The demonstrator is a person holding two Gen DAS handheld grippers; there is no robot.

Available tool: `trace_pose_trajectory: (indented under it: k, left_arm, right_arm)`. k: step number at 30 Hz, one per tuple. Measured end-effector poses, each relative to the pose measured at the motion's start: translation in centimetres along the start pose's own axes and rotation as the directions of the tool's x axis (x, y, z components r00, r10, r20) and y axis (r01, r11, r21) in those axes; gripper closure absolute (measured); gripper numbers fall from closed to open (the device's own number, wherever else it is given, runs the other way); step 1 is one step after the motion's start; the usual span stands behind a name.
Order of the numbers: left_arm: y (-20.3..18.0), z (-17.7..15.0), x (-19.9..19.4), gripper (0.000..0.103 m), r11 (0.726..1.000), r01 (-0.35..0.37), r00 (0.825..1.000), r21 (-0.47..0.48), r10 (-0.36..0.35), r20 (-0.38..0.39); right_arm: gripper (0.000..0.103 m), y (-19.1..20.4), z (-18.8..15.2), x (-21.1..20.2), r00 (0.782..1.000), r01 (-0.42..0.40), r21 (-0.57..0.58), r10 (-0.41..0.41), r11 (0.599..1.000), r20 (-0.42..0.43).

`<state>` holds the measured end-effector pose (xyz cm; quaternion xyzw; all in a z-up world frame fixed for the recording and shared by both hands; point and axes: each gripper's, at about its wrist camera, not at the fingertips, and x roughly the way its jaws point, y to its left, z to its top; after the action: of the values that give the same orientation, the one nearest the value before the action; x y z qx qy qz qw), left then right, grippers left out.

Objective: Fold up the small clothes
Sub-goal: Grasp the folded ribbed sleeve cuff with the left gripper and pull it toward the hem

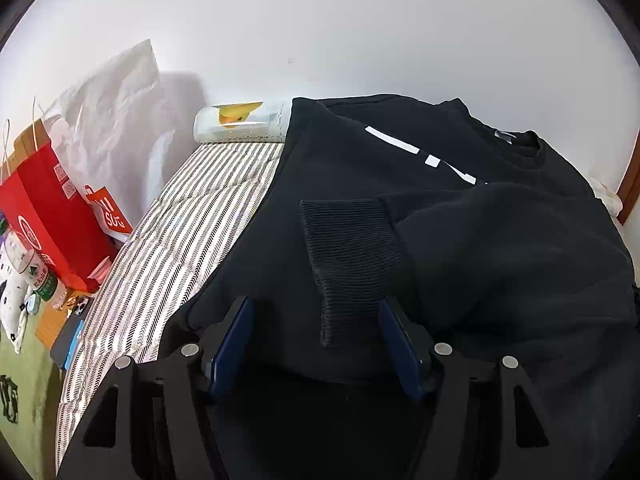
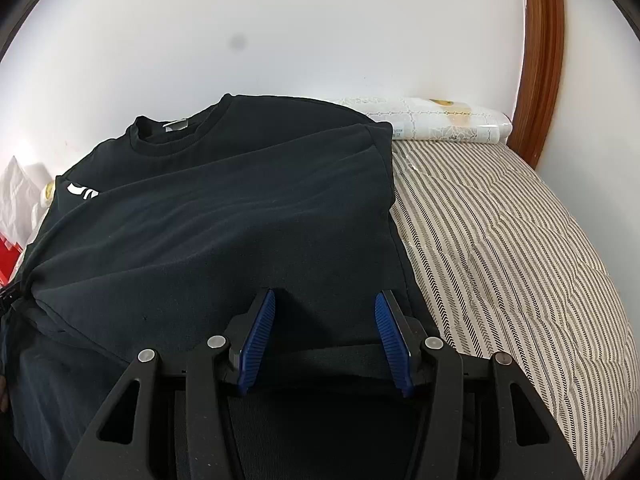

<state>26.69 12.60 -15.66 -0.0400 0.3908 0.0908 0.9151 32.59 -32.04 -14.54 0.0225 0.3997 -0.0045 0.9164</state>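
One black sweatshirt point(image 1: 360, 168) lay on the striped bed point(image 1: 192, 216), collar toward the wall, both sleeves folded in over its front. One ribbed cuff point(image 1: 348, 264) reached back between the blue pads of the left gripper point(image 1: 316, 304); its jaws stood apart, the cuff touching the right pad only, not pinched. Right gripper point(image 2: 325, 300) hovered over the sweatshirt's lower part point(image 2: 224, 216), jaws apart, nothing clamped.

Containers: one red paper bag point(image 1: 52, 220) beside the bed, contents hidden; one white plastic bag point(image 1: 116, 120) behind it, contents unreadable. One wrapped roll point(image 1: 240, 122) lay at the bed's head. One bottle point(image 1: 42, 280) and one phone point(image 1: 70, 332) sat beside the bed.
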Motion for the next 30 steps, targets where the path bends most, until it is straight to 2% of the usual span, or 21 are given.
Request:
trace_pose_trajectory:
  k: [9, 16, 21, 30]
  left_arm:
    - [0.0, 0.1, 0.0, 0.036, 1.000, -0.003, 1.000, 0.000, 0.003, 0.002]
    - [0.0, 0.0, -2.1, 0.034, 0.999, -0.037, 0.993, -0.004, 0.037, 0.112]
    - [-0.3, 0.2, -2.4, 0.034, 0.999, -0.037, 0.991, 0.015, 0.035, 0.130]
    - [-0.2, 0.1, -2.7, 0.033, 1.000, -0.023, 0.989, 0.007, 0.021, 0.146]
  right_arm:
    - [0.051, 0.2, -0.2, -0.1, 1.000, 0.006, -0.002, -0.006, 1.000, 0.000]
    - [0.054, -0.1, -0.1, -0.4, 1.000, -0.011, 0.001, 0.011, 1.000, 0.022]
    - [0.059, -0.1, -0.1, -0.7, 0.999, -0.013, 0.004, 0.013, 1.000, 0.036]
    - [0.060, -0.6, -0.1, -0.8, 0.998, -0.042, 0.029, 0.040, 0.999, 0.040]
